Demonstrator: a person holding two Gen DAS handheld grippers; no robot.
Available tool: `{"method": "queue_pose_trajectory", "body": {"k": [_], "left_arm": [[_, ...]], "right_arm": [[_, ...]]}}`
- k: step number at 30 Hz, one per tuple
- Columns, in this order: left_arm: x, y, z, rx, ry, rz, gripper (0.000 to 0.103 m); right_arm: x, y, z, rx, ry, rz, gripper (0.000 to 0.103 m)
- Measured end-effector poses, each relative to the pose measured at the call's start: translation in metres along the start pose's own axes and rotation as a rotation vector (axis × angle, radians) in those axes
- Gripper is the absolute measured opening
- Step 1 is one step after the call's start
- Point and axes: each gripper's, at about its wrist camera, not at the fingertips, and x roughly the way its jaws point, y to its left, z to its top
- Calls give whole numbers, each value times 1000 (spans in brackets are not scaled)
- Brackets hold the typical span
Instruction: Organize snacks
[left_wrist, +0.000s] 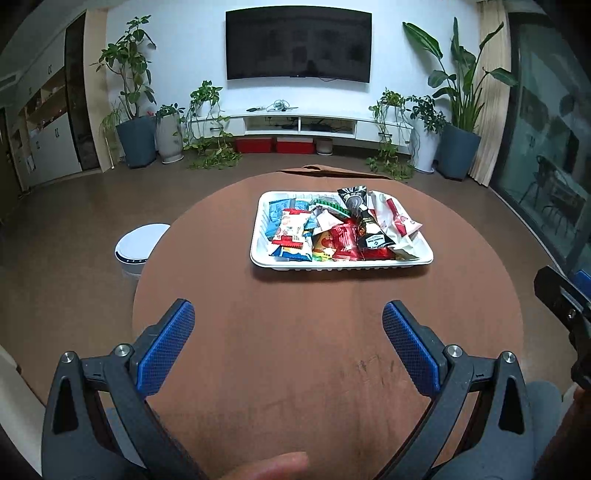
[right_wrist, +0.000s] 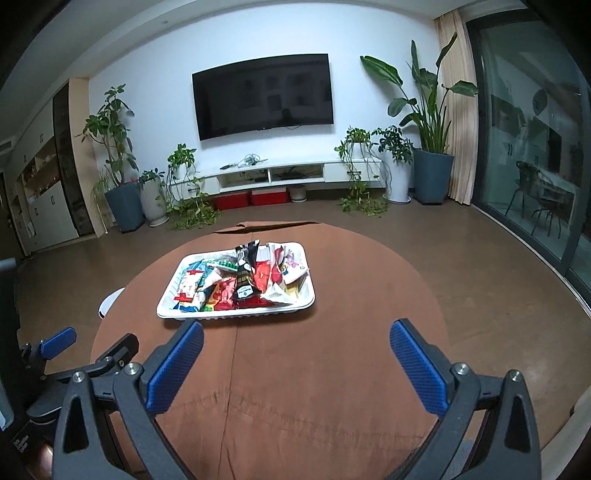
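Observation:
A white tray (left_wrist: 258, 254) sits on the far half of the round brown table (left_wrist: 295, 350). It is heaped with several snack packets: a black packet (left_wrist: 369, 225), red packets (left_wrist: 343, 240), a white and red packet (left_wrist: 397, 218) and blue packets (left_wrist: 279, 214). The tray (right_wrist: 166, 310) and its black packet (right_wrist: 245, 277) also show in the right wrist view. My left gripper (left_wrist: 288, 314) is open and empty over the near table, short of the tray. My right gripper (right_wrist: 295, 336) is open and empty, near the tray's front edge.
A white round bin (left_wrist: 140, 243) stands on the floor left of the table. The right gripper's body (left_wrist: 565, 310) shows at the right edge of the left wrist view. The left gripper's blue pad (right_wrist: 57, 341) shows at lower left. A TV wall, cabinet and potted plants stand beyond.

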Motion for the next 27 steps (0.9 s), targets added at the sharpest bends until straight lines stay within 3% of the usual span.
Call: {"method": "queue_pose_trajectory", "body": {"k": [27], "left_arm": [[14,-2,0,10,30,-8,103]], "right_arm": [[4,2,-2,-14,25,5,103]]}}
